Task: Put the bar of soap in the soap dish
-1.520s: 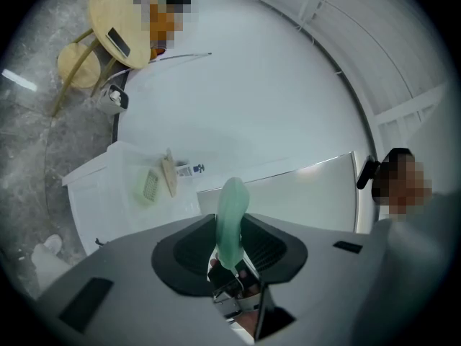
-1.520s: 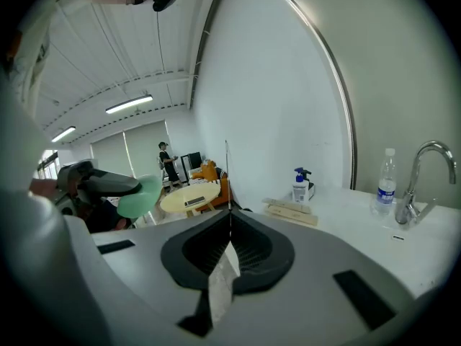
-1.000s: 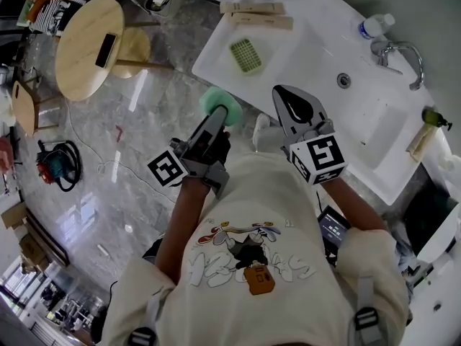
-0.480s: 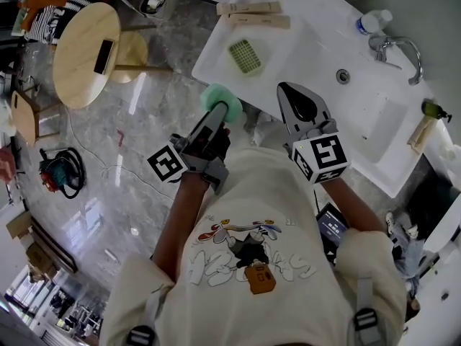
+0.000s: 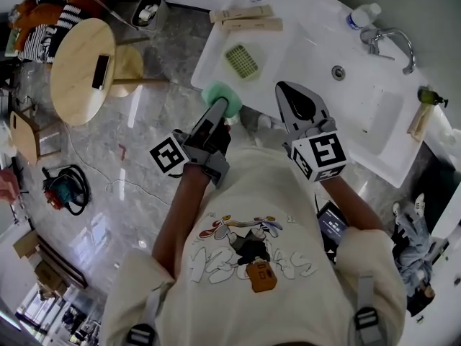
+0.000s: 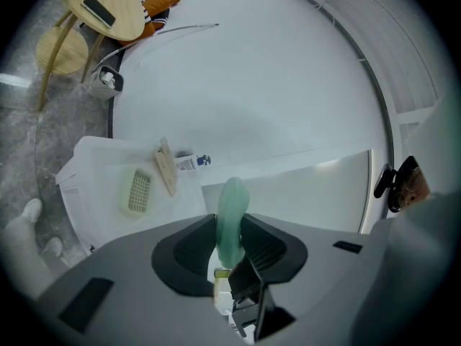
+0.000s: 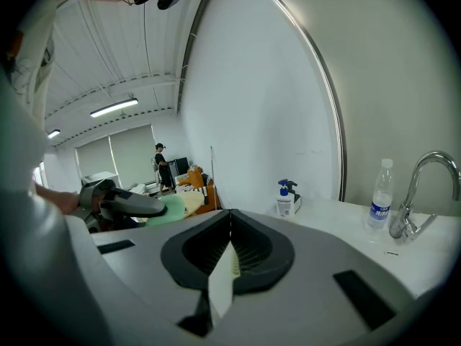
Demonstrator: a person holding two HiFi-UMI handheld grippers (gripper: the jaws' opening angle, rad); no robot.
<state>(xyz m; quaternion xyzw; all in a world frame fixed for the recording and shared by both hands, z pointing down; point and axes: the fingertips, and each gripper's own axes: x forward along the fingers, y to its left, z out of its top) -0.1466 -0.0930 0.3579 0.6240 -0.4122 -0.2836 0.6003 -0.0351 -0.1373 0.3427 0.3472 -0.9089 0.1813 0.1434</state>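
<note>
Currently the left gripper (image 5: 218, 114) is clenched on the green soap (image 5: 220, 96), which stands on edge between its jaws. The soap is held in the air near the front edge of the white counter (image 5: 310, 49). The soap dish (image 5: 242, 61) lies empty on the counter's left part, just beside two wooden strips (image 5: 245, 19) and well apart from the soap. The right gripper (image 5: 287, 92) hovers beside the left one, its jaws pressed together with nothing between them.
</note>
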